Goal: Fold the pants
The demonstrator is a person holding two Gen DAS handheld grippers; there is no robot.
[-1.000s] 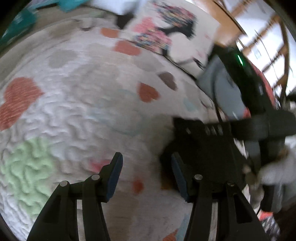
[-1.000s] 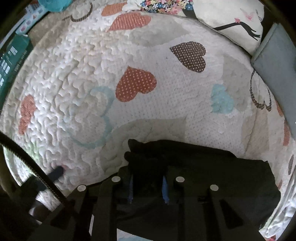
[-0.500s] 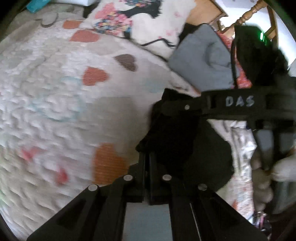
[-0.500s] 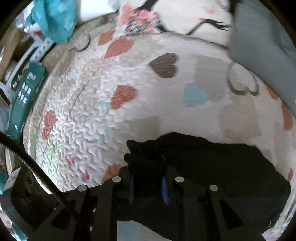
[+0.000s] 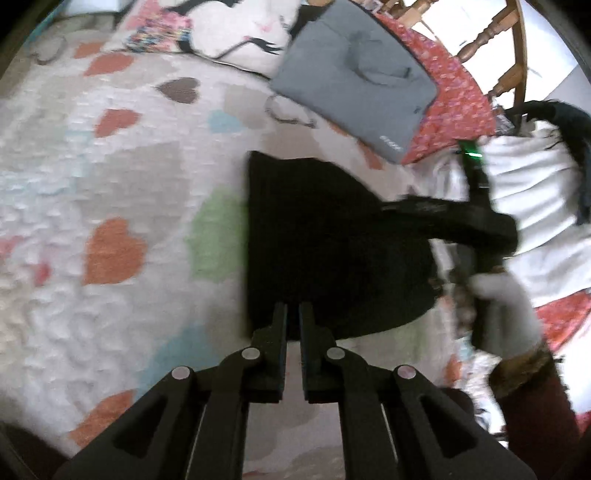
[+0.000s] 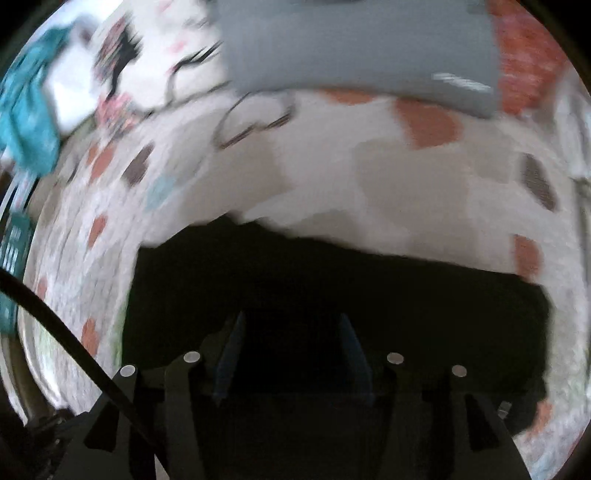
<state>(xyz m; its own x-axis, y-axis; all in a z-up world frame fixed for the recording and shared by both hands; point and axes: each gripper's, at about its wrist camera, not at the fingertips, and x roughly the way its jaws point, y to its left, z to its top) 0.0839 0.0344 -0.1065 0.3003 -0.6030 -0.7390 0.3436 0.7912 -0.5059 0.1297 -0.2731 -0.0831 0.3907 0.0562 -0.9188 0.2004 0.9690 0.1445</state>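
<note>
**Letting the fold settle**

The pants (image 5: 332, 240) lie as a dark folded block on the heart-print quilt (image 5: 110, 184), just short of the grey cushion (image 5: 354, 74). My left gripper (image 5: 291, 314) is pinched nearly closed at the pants' near edge; I cannot tell whether cloth is caught. My right gripper (image 6: 291, 332) has just been opening over the pants, gripping nothing. I'd lift straight off and avoid dragging the top layer.

**Your bed and what surrounds it**

You're working over a white quilt (image 5: 122, 177) printed with coloured hearts. Beyond it lie a floral-print pillow (image 5: 229, 33), a grey cushion (image 5: 354, 77) and red patterned fabric (image 5: 454, 107). A wooden chair (image 5: 506, 48) stands against bright daylight at upper right.
</note>
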